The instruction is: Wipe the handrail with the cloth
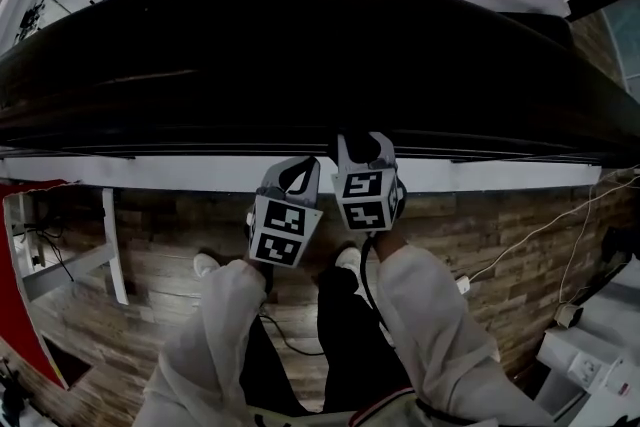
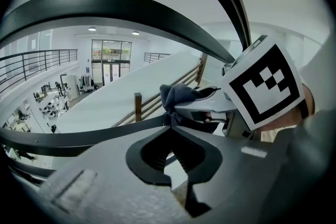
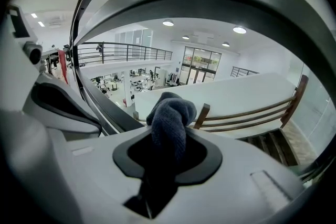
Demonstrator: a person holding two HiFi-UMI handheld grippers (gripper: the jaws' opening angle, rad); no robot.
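Right tool (image 1: 362,147) clamps the cloth (image 3: 170,118); left tool (image 1: 296,173) is closed, empty. We find the handrail (image 1: 300,45) just ahead, running left-right.

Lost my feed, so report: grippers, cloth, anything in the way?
Right gripper shut on cloth, bunched. Left gripper shut, empty. Both at handrail near edge; contact unclear. No obstruction seen.

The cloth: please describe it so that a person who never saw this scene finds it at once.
Find the wide black handrail running across the head view; the right hand-held gripper sits just below it. Its jaws clamp the cloth, a dark blue-grey knitted bundle, the only soft thing among hard grey and black parts.
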